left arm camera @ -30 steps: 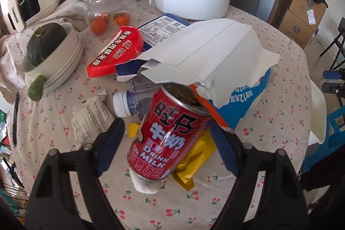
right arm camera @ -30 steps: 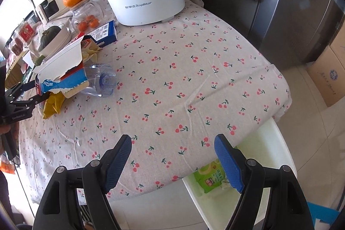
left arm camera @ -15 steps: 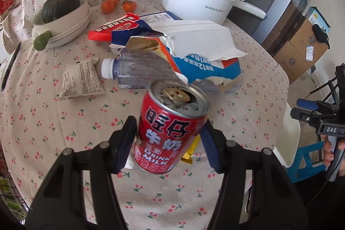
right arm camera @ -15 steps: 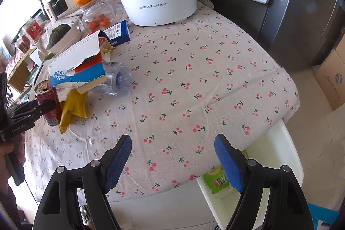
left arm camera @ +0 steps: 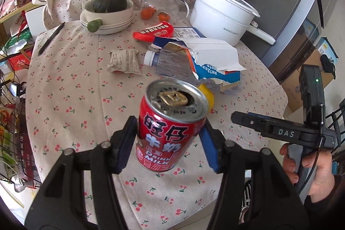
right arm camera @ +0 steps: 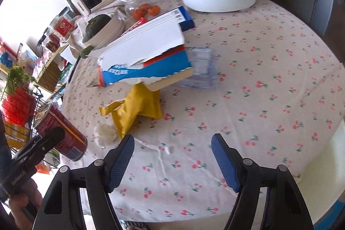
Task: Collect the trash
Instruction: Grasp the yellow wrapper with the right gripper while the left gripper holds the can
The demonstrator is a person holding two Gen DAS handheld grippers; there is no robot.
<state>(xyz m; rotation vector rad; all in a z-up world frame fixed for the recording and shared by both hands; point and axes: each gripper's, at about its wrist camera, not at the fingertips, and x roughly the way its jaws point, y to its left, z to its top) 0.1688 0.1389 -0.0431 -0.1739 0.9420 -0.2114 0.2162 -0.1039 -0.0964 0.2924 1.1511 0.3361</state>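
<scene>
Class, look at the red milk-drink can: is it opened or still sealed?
Opened. The red milk-drink can shows its pull tab pushed in over a dark hole in the lid.

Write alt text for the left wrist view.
The left gripper holds a red milk can above a cherry-print tablecloth. Behind lie a torn carton, a plastic bottle and a crumpled wrapper, with the right gripper at the right edge.

Clear plastic bottle (left arm camera: 170, 61) partly hidden under torn blue-and-white carton (left arm camera: 215, 61). Yellow wrapper (left arm camera: 208, 94) mostly behind red milk can (left arm camera: 170, 133) (label's bottom unreadable). White bin (right arm camera: 323, 165) cut off by edge.
</scene>
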